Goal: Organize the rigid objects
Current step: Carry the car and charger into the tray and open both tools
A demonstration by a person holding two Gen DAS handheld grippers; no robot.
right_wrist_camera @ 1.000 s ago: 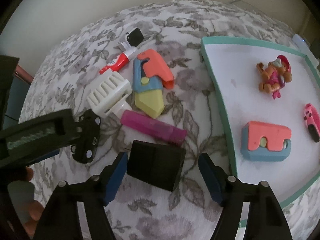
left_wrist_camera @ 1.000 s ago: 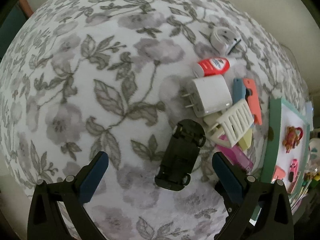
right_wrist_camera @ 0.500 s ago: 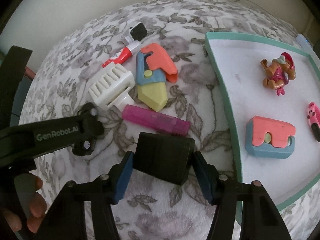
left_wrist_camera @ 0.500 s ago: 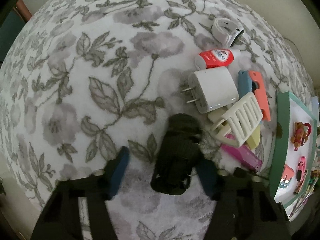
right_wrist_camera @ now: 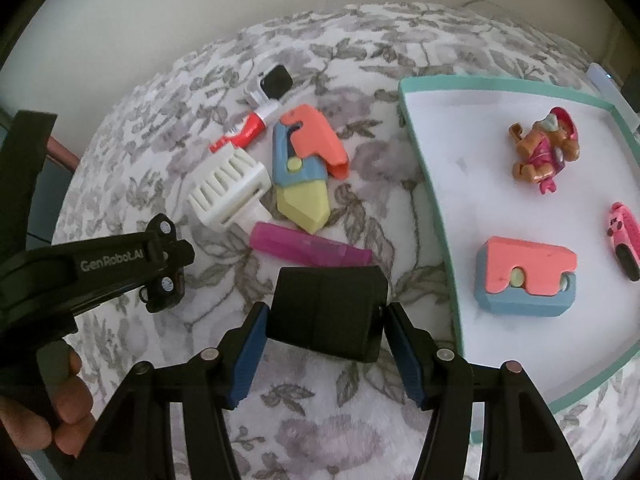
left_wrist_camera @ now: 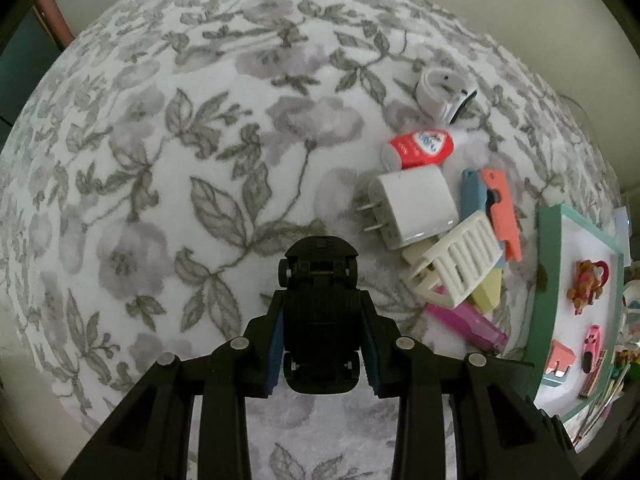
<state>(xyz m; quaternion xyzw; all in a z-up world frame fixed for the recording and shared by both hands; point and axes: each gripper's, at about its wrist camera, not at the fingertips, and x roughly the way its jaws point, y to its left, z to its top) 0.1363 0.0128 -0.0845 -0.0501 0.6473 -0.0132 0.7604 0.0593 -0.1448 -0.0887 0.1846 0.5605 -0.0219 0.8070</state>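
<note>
My left gripper (left_wrist_camera: 322,320) is shut on a black toy car (left_wrist_camera: 320,304), its blue pads pressing the car's sides above the floral cloth. The right wrist view shows that same gripper (right_wrist_camera: 160,264) and the car (right_wrist_camera: 162,284) at the left. My right gripper (right_wrist_camera: 326,332) is shut on a black block (right_wrist_camera: 326,312), just left of a teal-rimmed white tray (right_wrist_camera: 424,184). In the left wrist view the tray (left_wrist_camera: 548,280) is at the right edge.
On the cloth lie a white charger (left_wrist_camera: 412,208), a red tube (left_wrist_camera: 420,146), a white ribbed piece (right_wrist_camera: 228,188), a pink tube (right_wrist_camera: 308,246), a coral-blue-yellow toy (right_wrist_camera: 304,168) and a watch (left_wrist_camera: 444,92). The tray holds a bear figure (right_wrist_camera: 544,152), a coral-blue block (right_wrist_camera: 524,280) and a pink toy (right_wrist_camera: 626,240).
The left jaws went from wide open to shut on the black car. The right jaws narrowed onto the black block.
</note>
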